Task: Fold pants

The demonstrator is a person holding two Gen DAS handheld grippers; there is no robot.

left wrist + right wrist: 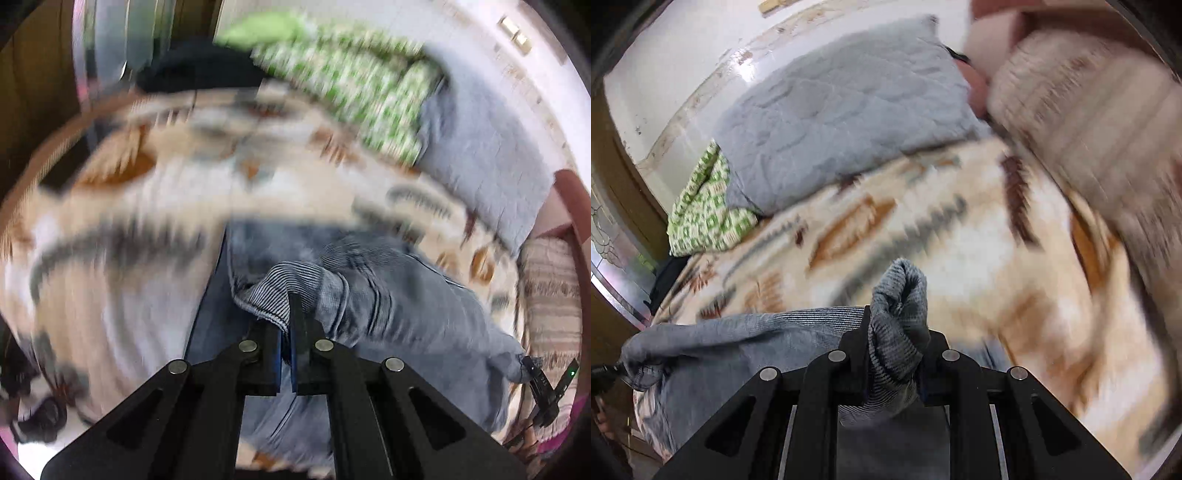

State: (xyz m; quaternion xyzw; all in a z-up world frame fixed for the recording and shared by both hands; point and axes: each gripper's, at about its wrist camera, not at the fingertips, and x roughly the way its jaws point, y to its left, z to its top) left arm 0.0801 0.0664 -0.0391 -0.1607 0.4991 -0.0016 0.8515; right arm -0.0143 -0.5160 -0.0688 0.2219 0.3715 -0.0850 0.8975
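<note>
Pants (388, 295) held up by the ribbed waistband over the patterned blanket (129, 221).
Left gripper (286, 332) and right gripper (894, 332) each clamp a waistband end, spreading it for folding.

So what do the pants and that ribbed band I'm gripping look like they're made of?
The pants look like soft, washed, matte blue-grey woven cloth, possibly light denim, judging by the fine crinkles. The ribbed band, pinched in the right gripper, shows fine parallel ridges, so probably a stretchy knit, matte. Motion blur leaves both uncertain.
</note>
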